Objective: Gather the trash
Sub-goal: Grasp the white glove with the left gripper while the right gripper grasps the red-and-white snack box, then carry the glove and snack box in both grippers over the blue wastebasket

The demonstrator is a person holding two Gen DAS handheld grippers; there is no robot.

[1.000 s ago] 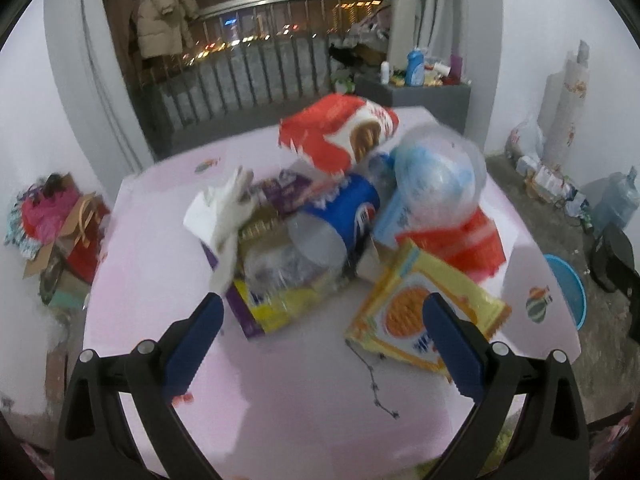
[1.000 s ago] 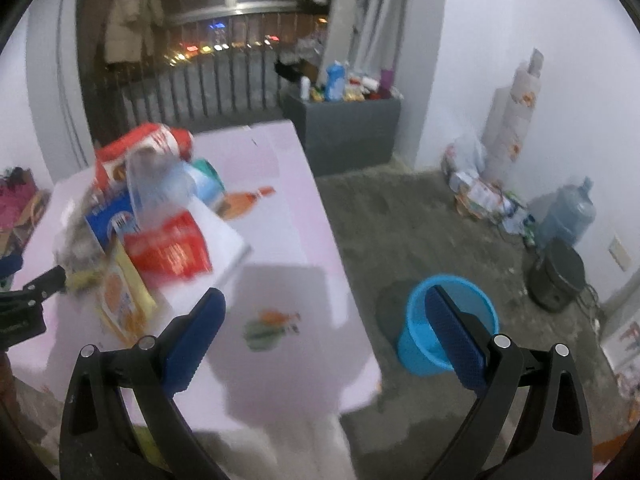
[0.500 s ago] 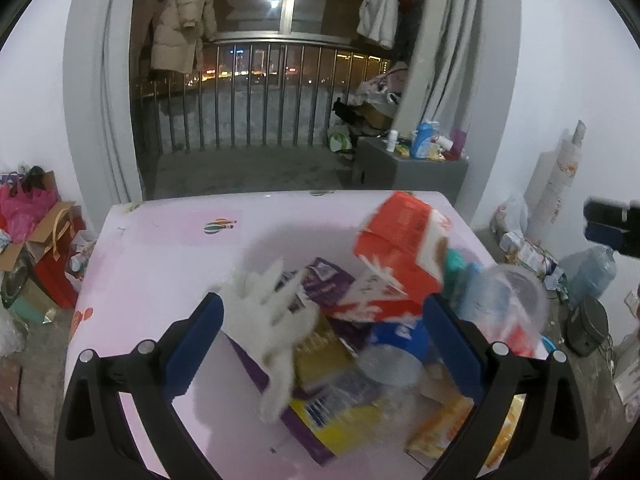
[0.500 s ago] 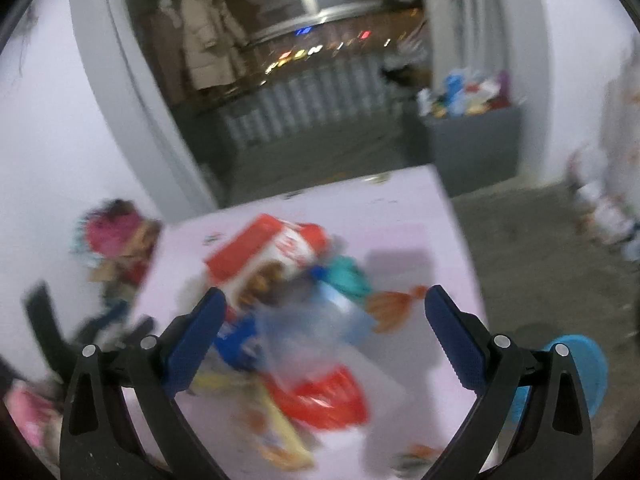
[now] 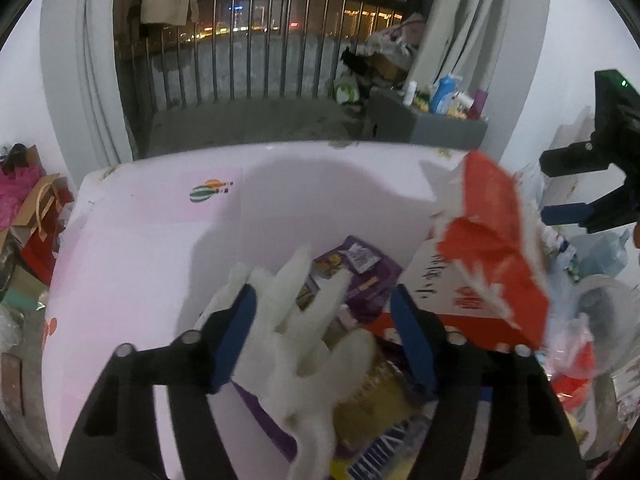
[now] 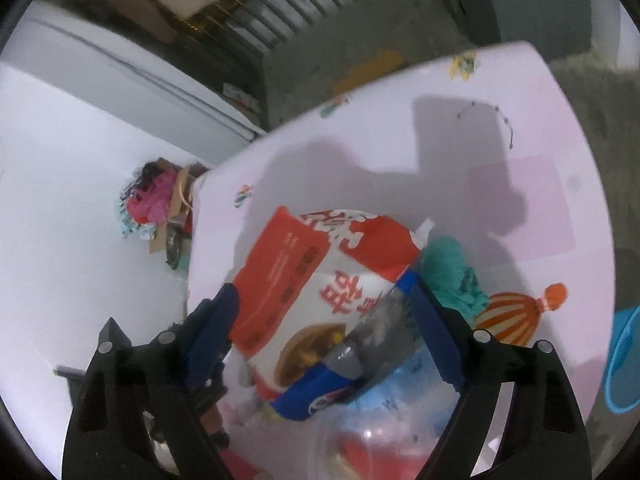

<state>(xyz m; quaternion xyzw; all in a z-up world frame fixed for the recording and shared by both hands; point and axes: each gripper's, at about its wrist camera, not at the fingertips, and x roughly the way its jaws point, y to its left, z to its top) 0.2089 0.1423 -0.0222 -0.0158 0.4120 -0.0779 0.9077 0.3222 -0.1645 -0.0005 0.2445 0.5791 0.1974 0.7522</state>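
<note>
Two open grippers sit over one tangled pile on the pink table. Your left gripper straddles the white glove, jaws apart, nothing clamped. Your right gripper brackets the red bag, also apart. Close carelessly and you may snag the bottle underneath, dragging wrappers off the edge. The blue bin stands well aside.

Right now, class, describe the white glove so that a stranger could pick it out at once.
Find the pink table and its trash heap. At the heap's left edge, between the left gripper fingers, lies the white glove: the only plain white, finger-shaped piece among printed wrappers.
</note>
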